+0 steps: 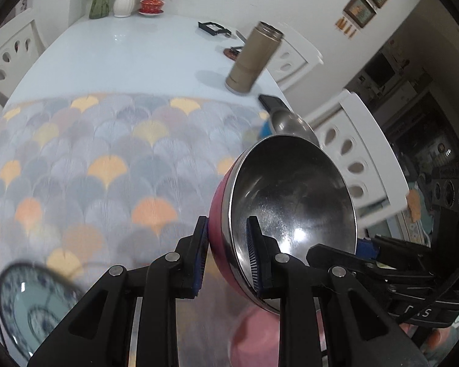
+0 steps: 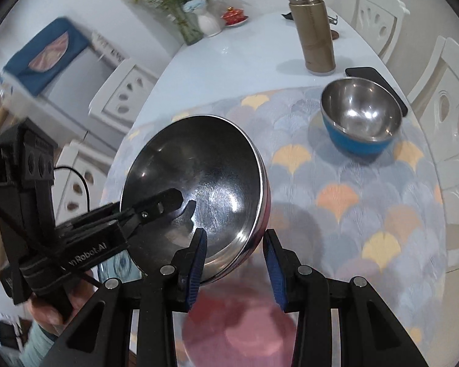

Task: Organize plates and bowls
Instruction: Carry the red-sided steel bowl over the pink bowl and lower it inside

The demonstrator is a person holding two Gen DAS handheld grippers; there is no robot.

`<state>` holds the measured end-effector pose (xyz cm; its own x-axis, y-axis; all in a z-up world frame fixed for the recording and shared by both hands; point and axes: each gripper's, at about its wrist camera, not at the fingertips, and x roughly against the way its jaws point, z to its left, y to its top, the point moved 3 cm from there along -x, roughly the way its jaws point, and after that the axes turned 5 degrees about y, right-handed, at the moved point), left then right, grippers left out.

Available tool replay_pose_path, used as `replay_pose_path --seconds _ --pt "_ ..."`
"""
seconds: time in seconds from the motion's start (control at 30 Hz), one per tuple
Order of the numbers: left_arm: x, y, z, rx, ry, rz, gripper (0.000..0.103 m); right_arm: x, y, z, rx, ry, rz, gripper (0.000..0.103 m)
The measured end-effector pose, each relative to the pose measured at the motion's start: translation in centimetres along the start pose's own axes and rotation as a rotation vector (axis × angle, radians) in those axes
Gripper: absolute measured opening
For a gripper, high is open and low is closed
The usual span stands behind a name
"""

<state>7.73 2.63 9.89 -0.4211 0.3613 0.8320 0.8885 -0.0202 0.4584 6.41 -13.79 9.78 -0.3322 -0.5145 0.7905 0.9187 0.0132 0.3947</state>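
Observation:
My left gripper [image 1: 229,253] is shut on the rim of a pink steel bowl [image 1: 293,195] and holds it tilted above the patterned mat. The same bowl [image 2: 199,183] fills the right wrist view, with the left gripper [image 2: 174,205] clamped on its left rim. My right gripper [image 2: 234,263] is open, its blue pads on either side of the bowl's near rim without closing on it. A blue steel bowl [image 2: 361,119] stands upright on the mat at the far right. A blue-patterned plate [image 1: 24,305] lies at the lower left. A blurred pink plate [image 2: 238,330] lies under the grippers.
A tan thermos [image 2: 315,33] stands behind the blue bowl, with a black phone [image 2: 379,82] beside it. Vases and a red lidded cup [image 1: 151,4] stand at the table's far end. White chairs [image 2: 449,116] ring the table.

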Motion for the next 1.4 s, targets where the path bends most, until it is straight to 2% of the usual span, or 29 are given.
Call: replay_pose_path --seconds 0.2,0.37,0.67,0.93,1.2,1.3,1.4 --pt "1.1 -4.2 -2.4 -0.057 0.021 0.029 0.021 1.3 -4.7 -0.2 0.026 -0.014 0.046 0.038" --pt "1.6 -7.2 -3.6 -0.075 0.004 0.074 0.022 2.1 -7.5 -0.5 0.051 -0.041 0.087 0.038" --pt "0.7 -11.6 -4.3 -0.078 0.001 0.172 0.022 1.5 -10.0 -1.4 0.068 -0.074 0.177 0.038" --pt "-0.1 -12.7 -4.5 -0.072 0.026 0.192 0.022 0.5 -11.2 -1.8 0.09 -0.095 0.233 0.038" --pt "-0.5 -13.0 -4.2 -0.044 0.025 0.206 0.022 0.4 -11.1 -2.2 0.074 -0.093 0.226 0.038" --pt "-0.4 -12.9 -3.3 -0.026 0.045 0.225 0.026 0.5 -11.1 -2.3 0.062 -0.085 0.226 0.038" --pt "1.0 -12.3 -2.2 -0.007 0.051 0.182 0.031 0.8 -11.3 -2.6 0.035 -0.072 0.222 0.038"
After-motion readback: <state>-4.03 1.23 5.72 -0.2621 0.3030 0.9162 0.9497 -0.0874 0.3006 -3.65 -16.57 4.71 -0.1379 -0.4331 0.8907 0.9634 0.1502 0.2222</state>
